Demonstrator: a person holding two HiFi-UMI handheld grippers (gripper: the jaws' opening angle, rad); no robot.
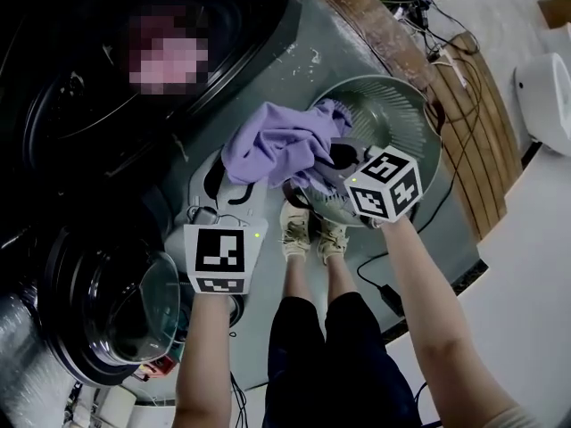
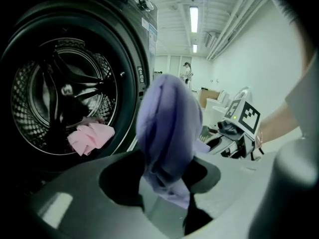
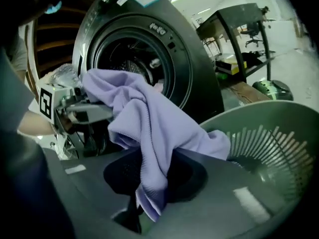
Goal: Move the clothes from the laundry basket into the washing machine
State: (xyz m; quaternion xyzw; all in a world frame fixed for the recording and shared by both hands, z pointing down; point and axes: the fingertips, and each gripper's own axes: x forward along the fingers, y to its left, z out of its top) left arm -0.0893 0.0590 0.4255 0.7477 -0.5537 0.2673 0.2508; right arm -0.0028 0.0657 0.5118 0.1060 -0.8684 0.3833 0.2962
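Jaws, two pairs, on one purple garment (image 1: 277, 141)

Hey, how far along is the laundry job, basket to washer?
Done: a pink garment lies in the washing machine drum. In hand: the left gripper and right gripper both clamp the purple garment, held up by the laundry basket. Left: put it in the drum; no other clothes show in the basket.

no readable print; washing machine (image 3: 199, 83) logo (image 3: 158, 31) illegible
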